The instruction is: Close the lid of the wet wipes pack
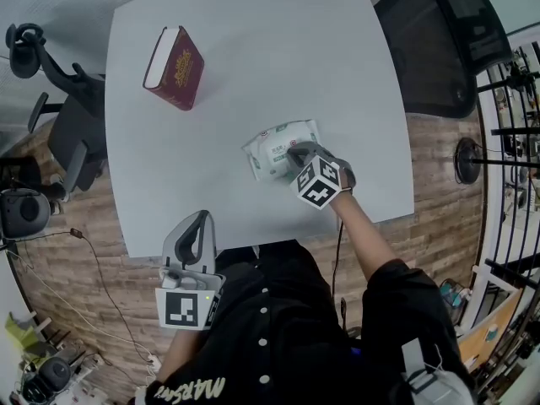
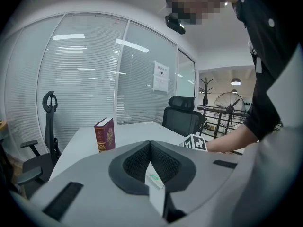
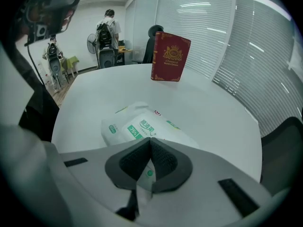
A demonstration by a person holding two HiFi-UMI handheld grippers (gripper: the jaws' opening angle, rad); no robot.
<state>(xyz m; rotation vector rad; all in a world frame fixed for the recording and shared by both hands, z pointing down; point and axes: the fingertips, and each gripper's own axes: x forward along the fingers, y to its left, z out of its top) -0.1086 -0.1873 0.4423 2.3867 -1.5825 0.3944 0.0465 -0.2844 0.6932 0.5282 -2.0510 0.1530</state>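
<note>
The right tool [image 1: 297,152], jaws pressed together with nothing between them, points steeply down onto the wet wipes pack [image 1: 274,146] at mid-frame, probably to push its lid flat. The pack is a soft, crinkly white pouch (green print) on the smooth grey bench [image 1: 253,40]. The left tool [image 1: 201,219], also closed and empty, hangs at lower left, off the bench.

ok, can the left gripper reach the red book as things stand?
Probably yes. The table between the left gripper and the book is bare, and the right gripper is off to the side at the wet wipes pack, out of that path.
</note>
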